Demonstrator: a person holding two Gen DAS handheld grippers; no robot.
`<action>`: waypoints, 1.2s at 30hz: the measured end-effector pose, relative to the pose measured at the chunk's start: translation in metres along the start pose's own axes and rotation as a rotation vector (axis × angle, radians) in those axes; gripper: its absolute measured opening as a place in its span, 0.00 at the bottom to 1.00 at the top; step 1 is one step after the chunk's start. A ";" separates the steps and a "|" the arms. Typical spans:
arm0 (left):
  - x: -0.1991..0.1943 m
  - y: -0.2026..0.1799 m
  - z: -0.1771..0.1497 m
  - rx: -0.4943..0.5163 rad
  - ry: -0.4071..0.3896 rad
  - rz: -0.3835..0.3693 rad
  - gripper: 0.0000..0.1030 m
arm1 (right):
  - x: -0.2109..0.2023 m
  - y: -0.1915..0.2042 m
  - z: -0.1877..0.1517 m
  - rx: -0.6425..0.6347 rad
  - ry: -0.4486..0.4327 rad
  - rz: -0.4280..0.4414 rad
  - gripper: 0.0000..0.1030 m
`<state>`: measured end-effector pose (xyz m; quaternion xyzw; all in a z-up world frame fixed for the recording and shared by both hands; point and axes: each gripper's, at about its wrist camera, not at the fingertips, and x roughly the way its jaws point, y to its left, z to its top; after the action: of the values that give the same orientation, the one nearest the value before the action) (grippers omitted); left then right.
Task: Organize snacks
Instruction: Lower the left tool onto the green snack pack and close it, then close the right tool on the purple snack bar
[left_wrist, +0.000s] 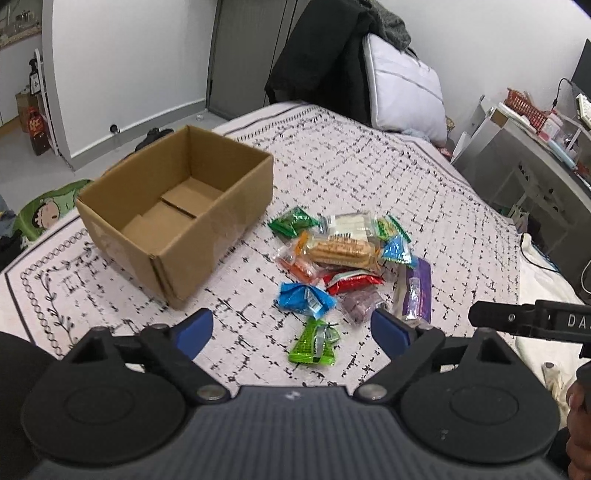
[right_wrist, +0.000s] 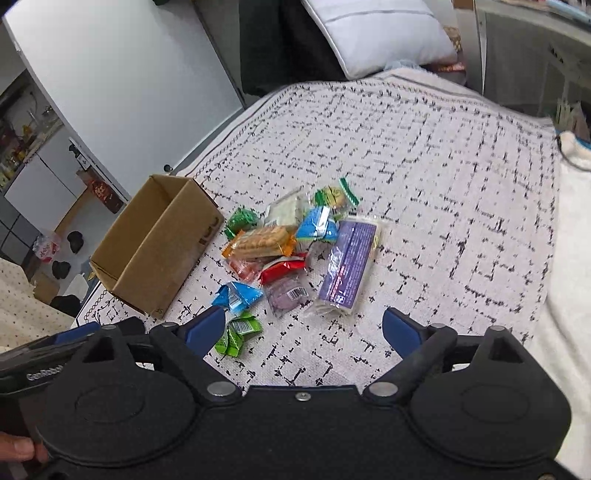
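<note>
My left claw & right claw were both spread wide w/ nothing in them, hanging over the bed cover. The green packet lay nearest, so prob. the first to grab. Past it, the snack pile sat loose, w/ bare cover all round. The box stood just beside the pile, top open, empty, ready for snacks.

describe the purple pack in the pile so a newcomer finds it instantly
Start at the open cardboard box on the patterned bedcover; the snack pile lies just beside it. On the pile's far side from the box is the purple pack. It is the longest, flattest item there, a clear-ended rectangle, and the only deep purple one.
</note>
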<state>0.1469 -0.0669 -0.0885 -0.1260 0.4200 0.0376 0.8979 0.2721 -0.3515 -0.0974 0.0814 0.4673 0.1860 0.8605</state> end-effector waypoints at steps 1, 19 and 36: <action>0.005 -0.001 -0.001 -0.002 0.008 0.001 0.88 | 0.003 -0.001 0.000 0.002 0.007 -0.001 0.87; 0.100 -0.017 -0.011 -0.025 0.184 0.028 0.67 | 0.073 -0.021 0.023 0.055 0.094 -0.019 0.71; 0.124 -0.024 -0.013 -0.007 0.251 0.062 0.41 | 0.121 -0.029 0.038 0.062 0.123 -0.117 0.61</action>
<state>0.2218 -0.0980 -0.1864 -0.1197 0.5326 0.0508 0.8363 0.3710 -0.3290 -0.1792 0.0688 0.5287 0.1255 0.8367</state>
